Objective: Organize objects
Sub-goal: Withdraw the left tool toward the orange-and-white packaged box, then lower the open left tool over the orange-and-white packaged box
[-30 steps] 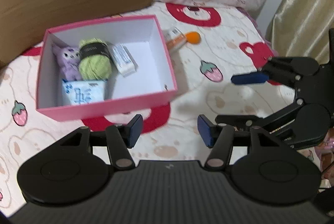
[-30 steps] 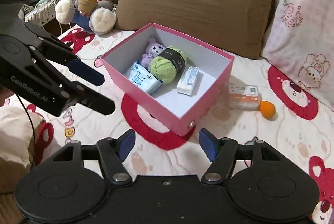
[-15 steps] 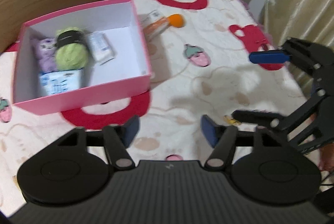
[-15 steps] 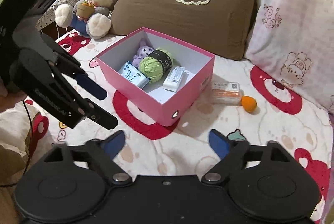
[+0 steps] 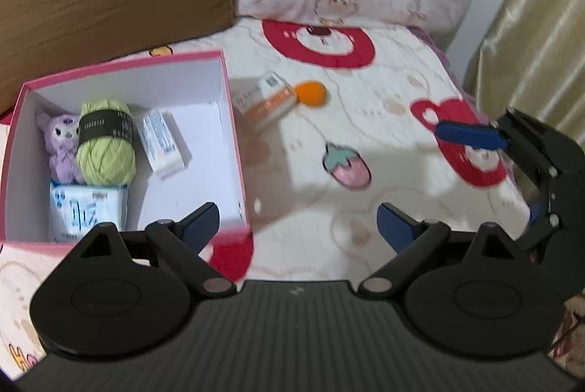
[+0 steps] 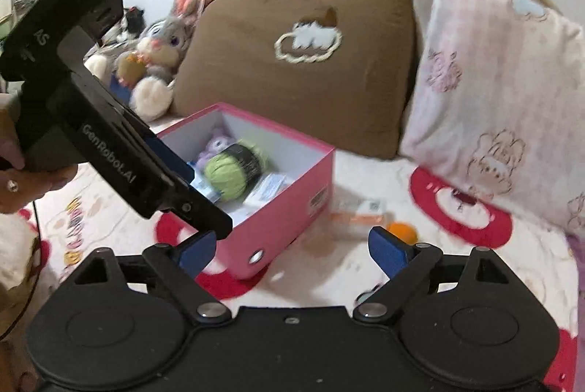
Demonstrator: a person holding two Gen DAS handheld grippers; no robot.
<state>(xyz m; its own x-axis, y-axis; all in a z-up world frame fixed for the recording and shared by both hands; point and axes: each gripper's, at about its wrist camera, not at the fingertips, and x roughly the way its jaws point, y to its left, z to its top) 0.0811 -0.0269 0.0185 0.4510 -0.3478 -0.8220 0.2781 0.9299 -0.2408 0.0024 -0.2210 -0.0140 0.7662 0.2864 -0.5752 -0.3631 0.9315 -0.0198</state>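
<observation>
Fuzzy green yarn ball (image 5: 105, 150); rectangular pink box (image 5: 234, 136)

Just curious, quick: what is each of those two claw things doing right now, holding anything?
Left gripper: jaws opening wide, nothing between them, holding nothing.
Right gripper: jaws open wide, empty.

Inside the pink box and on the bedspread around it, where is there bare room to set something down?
The pink box has bare floor along its right wall, beside the white packet. Its left half is crowded: purple plush, green yarn, tissue pack. The bedspread lies free right of the box, below the orange-white carton and orange ball.
</observation>
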